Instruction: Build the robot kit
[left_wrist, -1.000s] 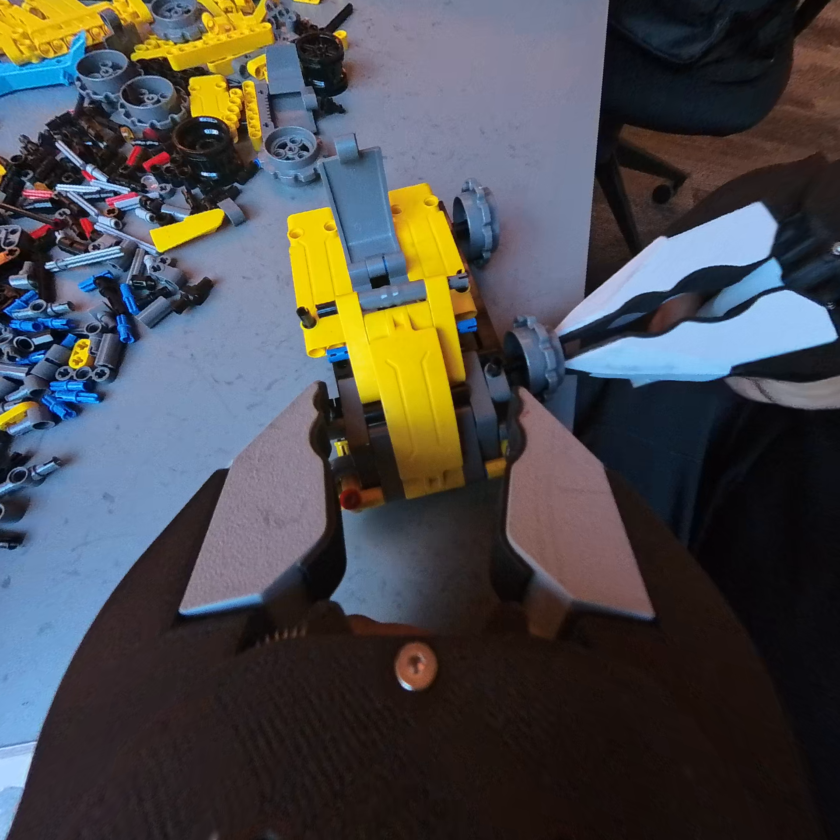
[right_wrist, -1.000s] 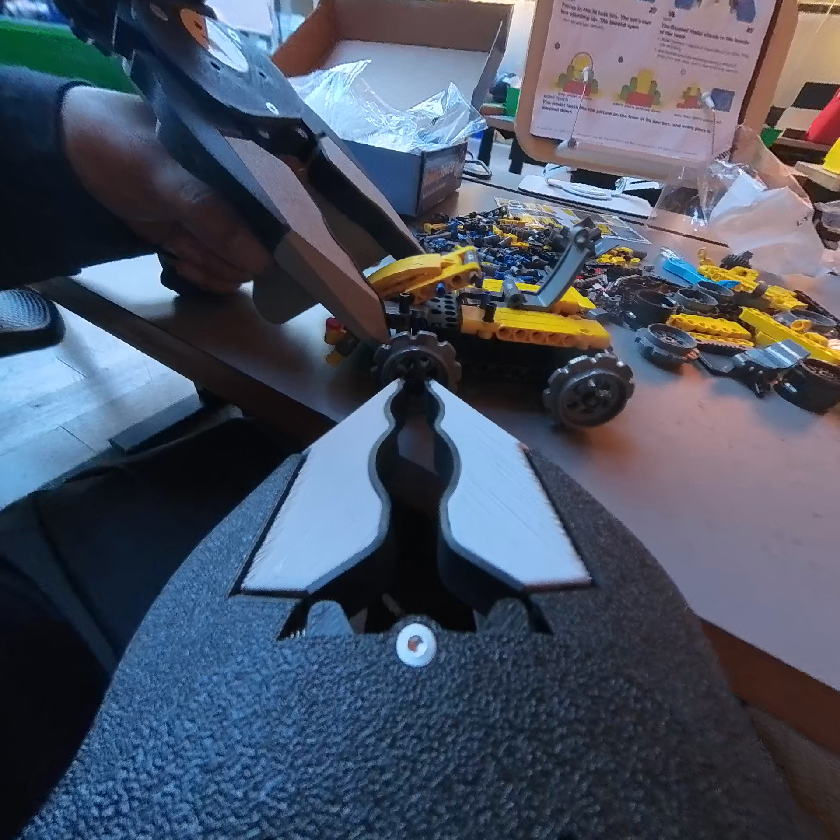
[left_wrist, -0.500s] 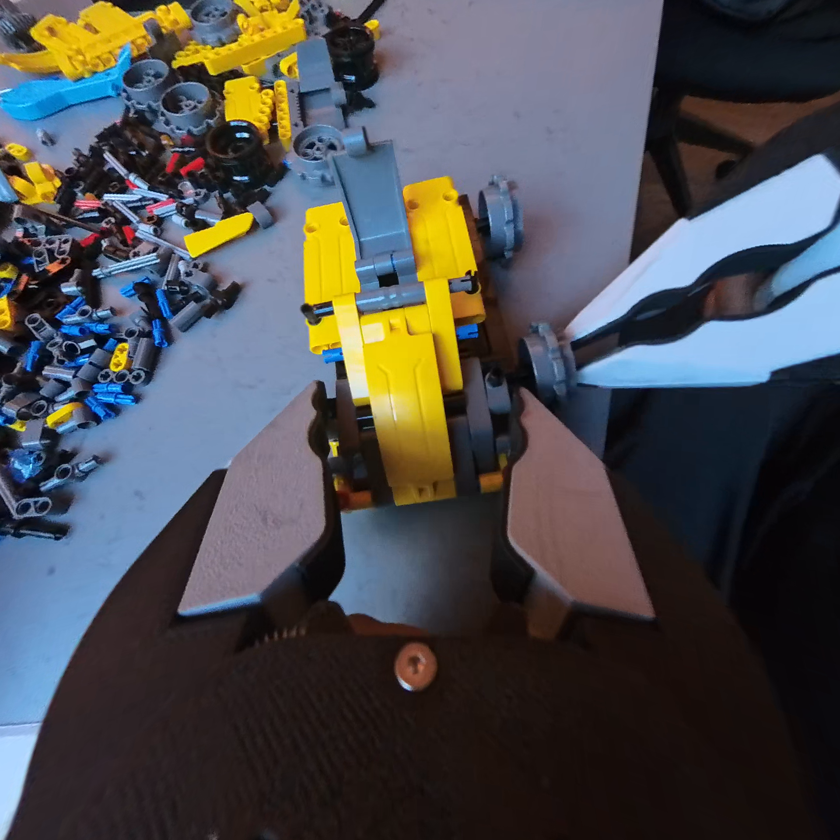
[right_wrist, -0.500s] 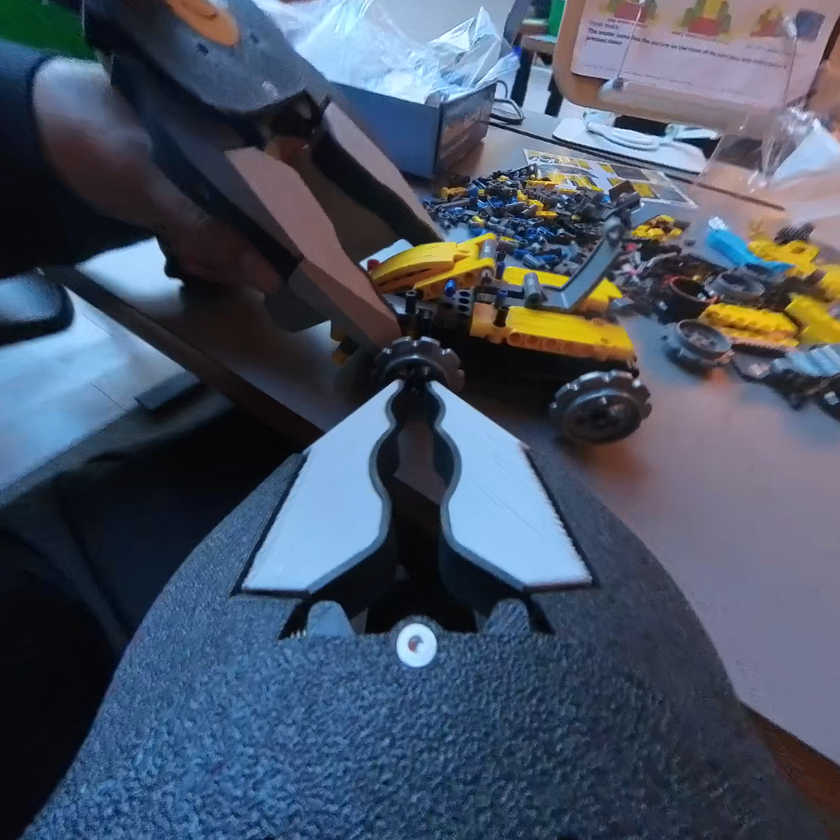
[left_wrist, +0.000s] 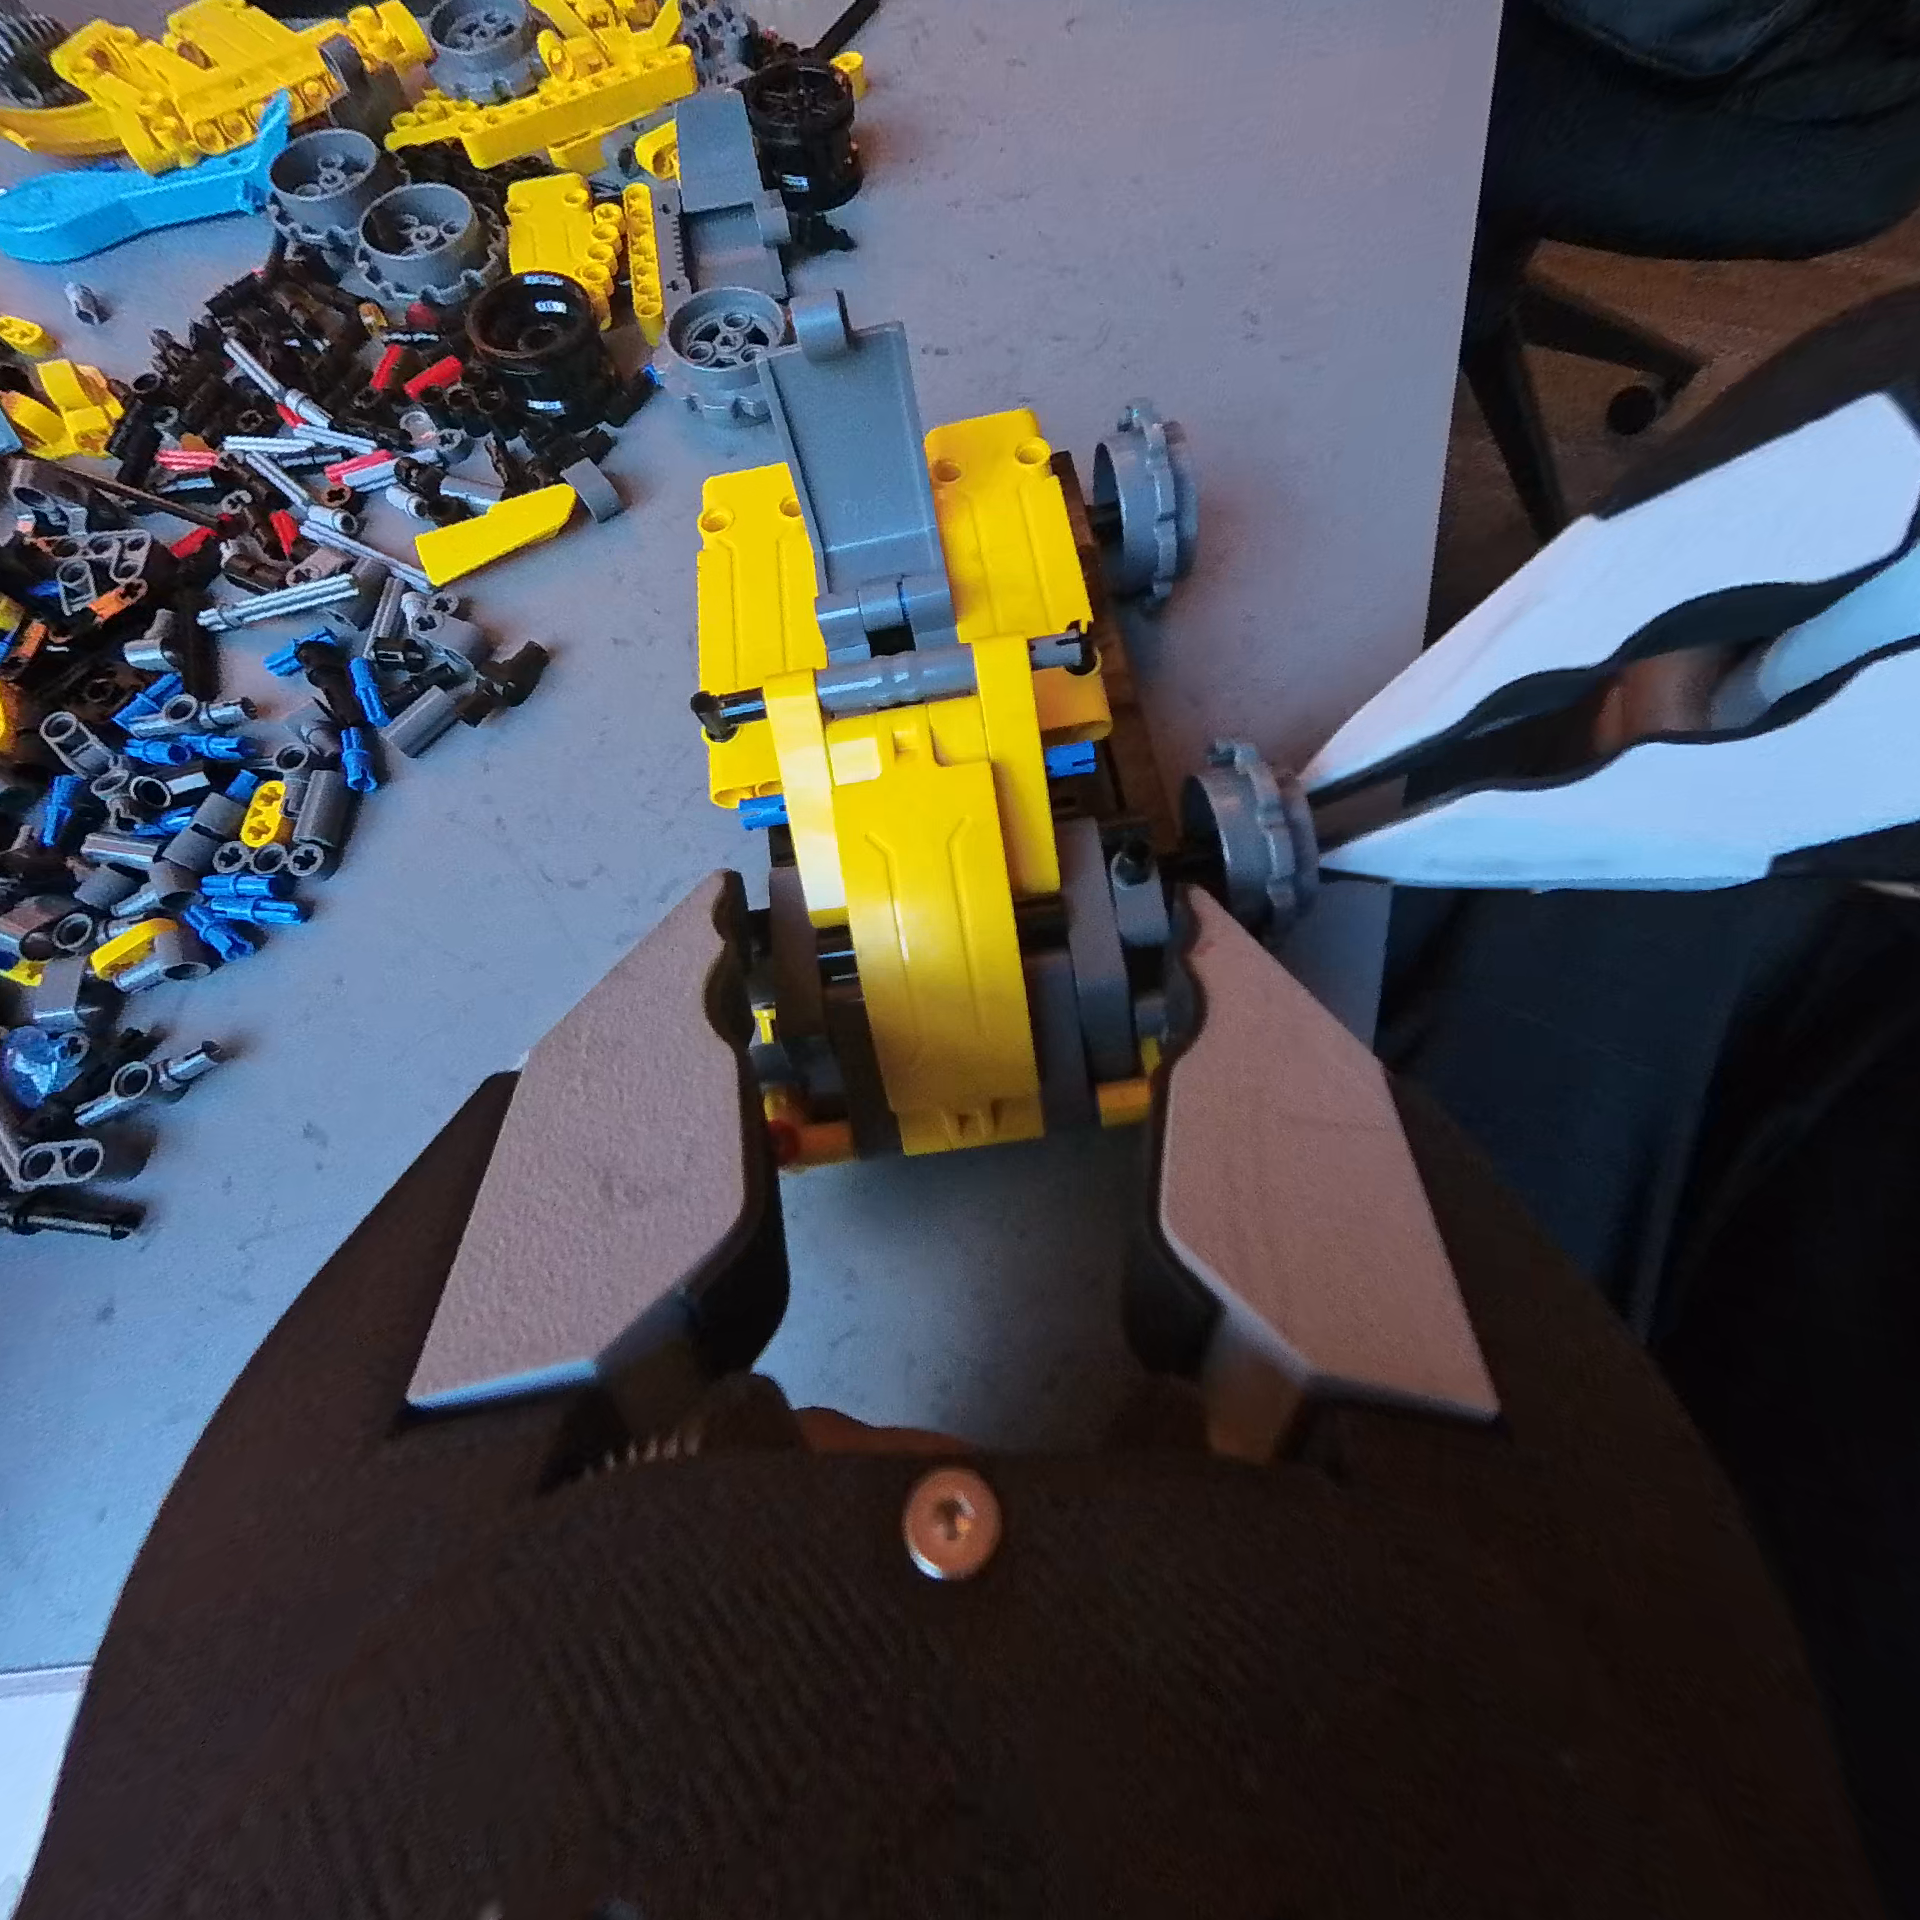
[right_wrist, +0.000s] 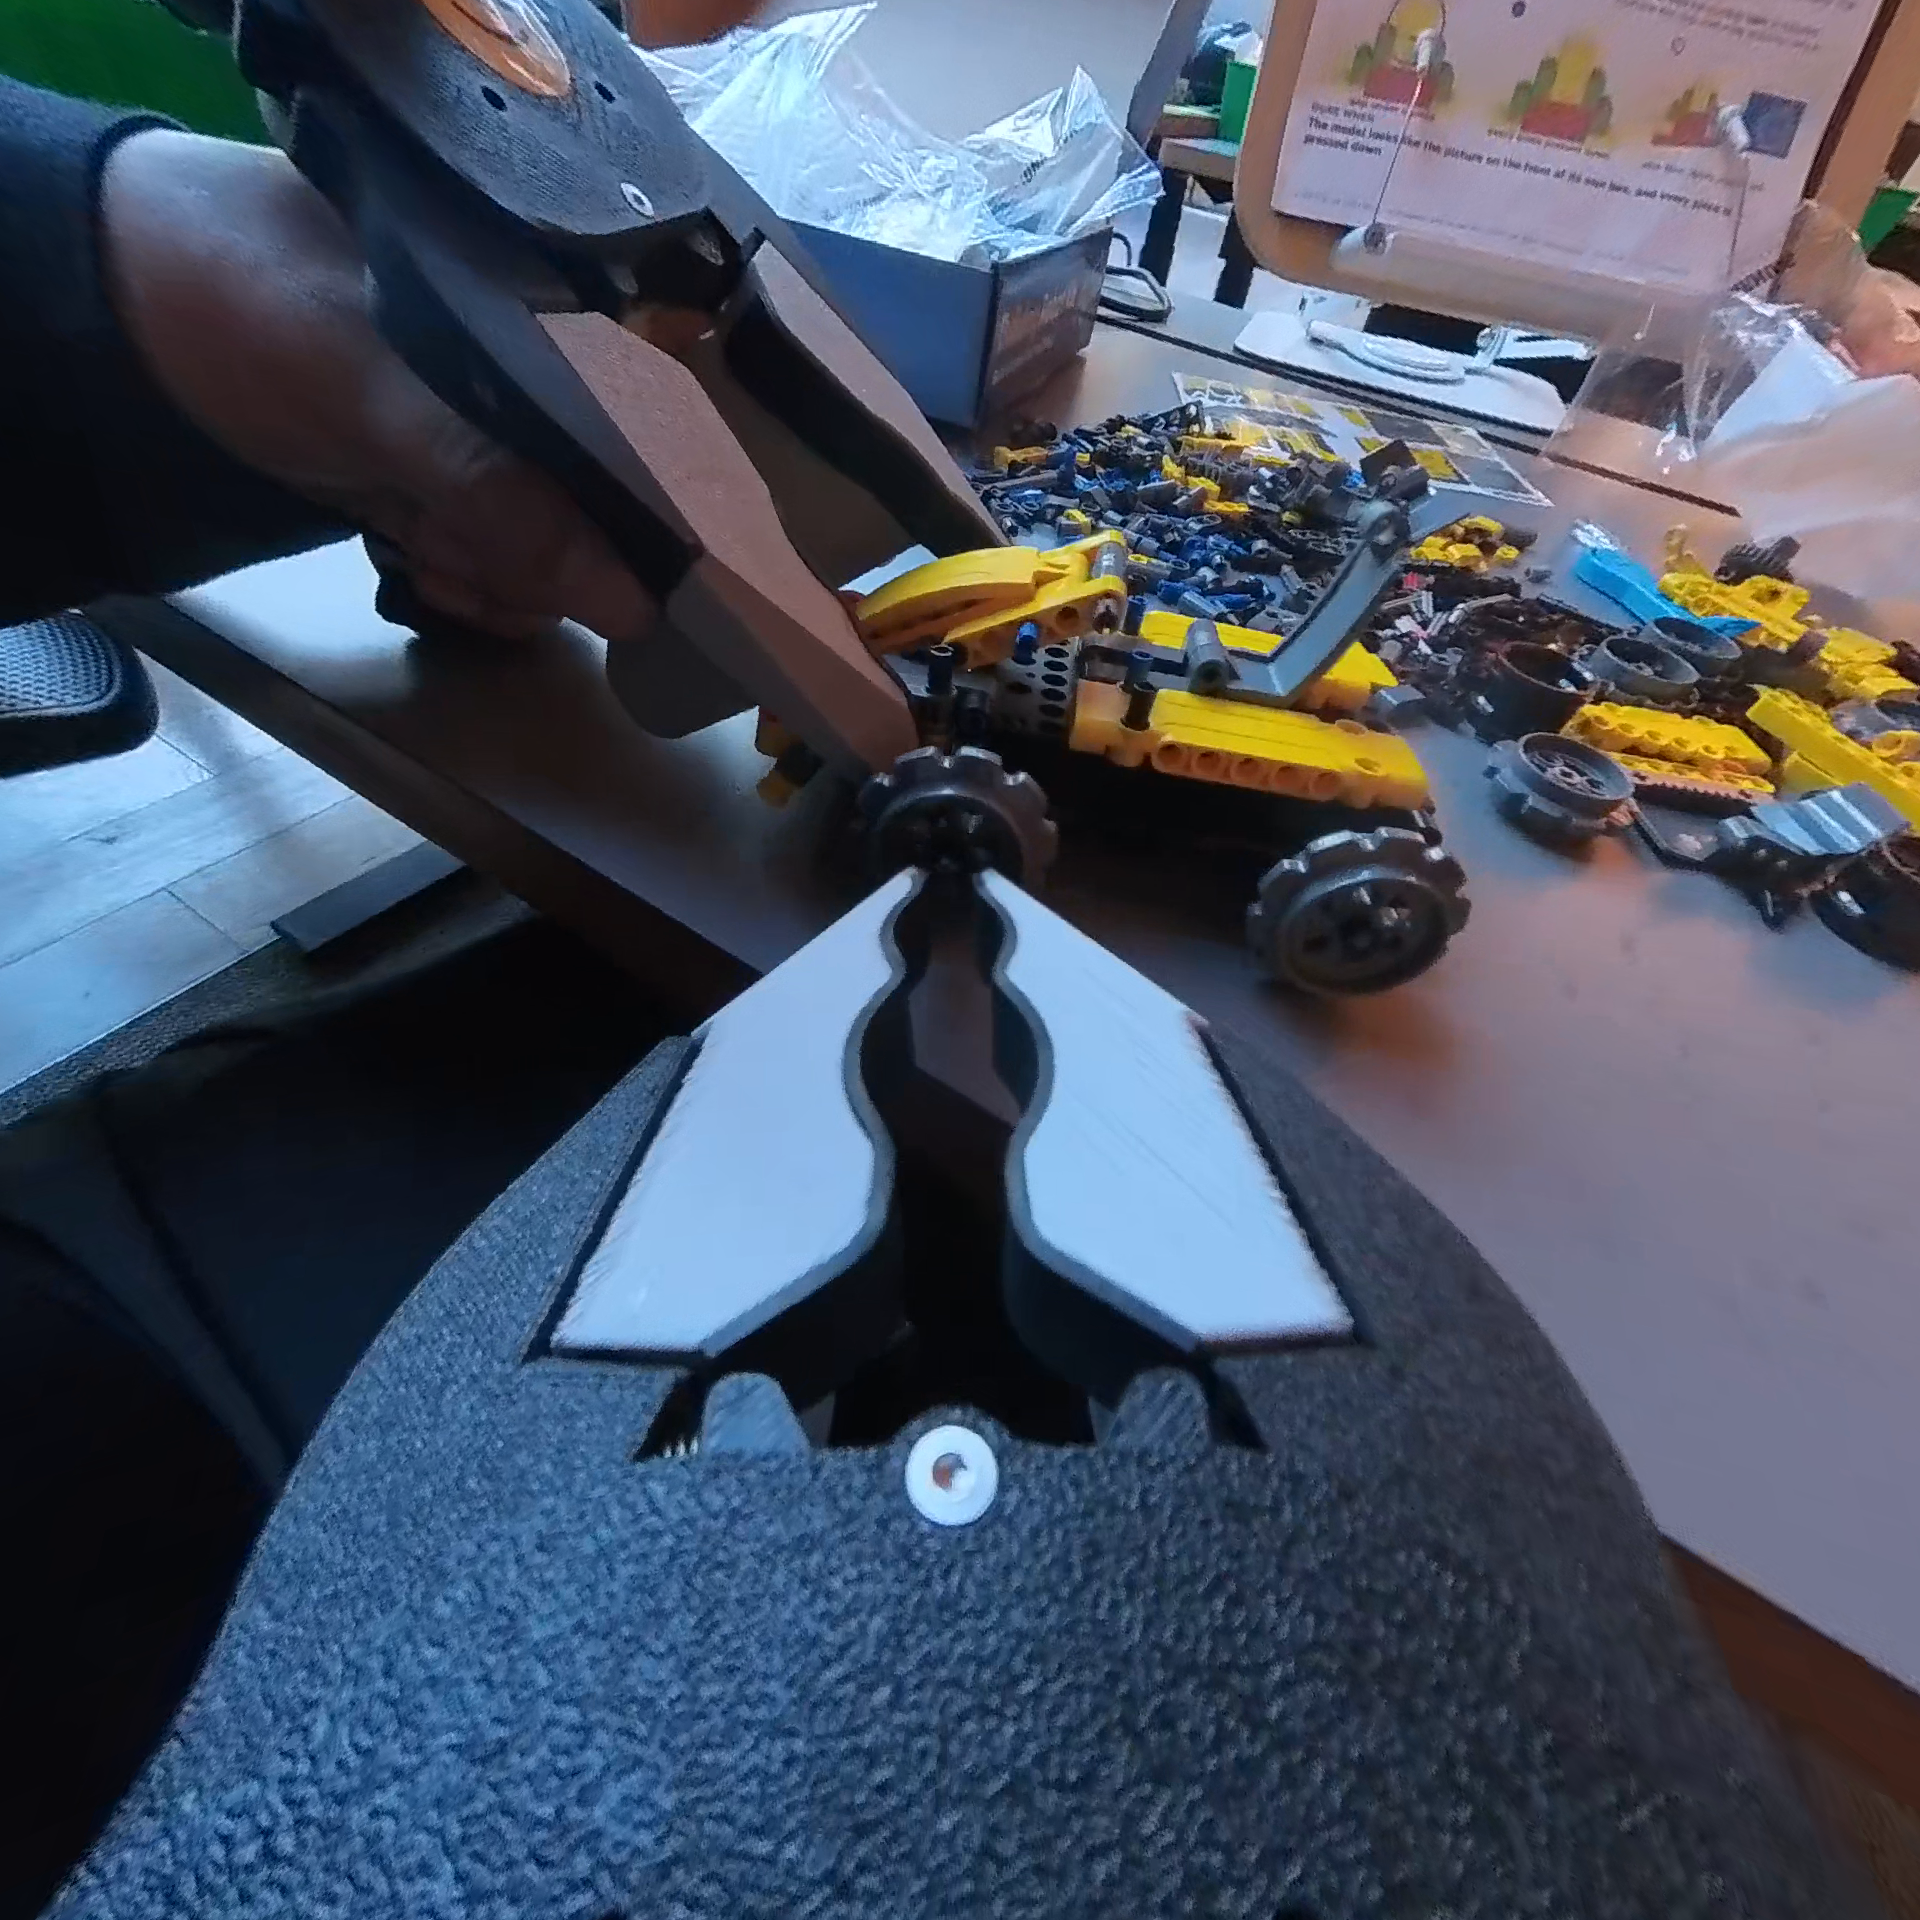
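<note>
Left wrist view: the left gripper (left_wrist: 951, 935) clamps the near end of the yellow car (left_wrist: 914, 790) on the grey table (left_wrist: 1195, 260), loose parts (left_wrist: 260, 582) far left. Right wrist view: the right gripper (right_wrist: 948, 883), nearly closed, pinches the axle tip at the car's near wheel (right_wrist: 956, 810).

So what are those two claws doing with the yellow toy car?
The left claw is clamped around one end of the yellow brick car on the table. The right claw, nearly shut, has its tips at a grey wheel on the car's side. Loose bricks lie beside it.
</note>
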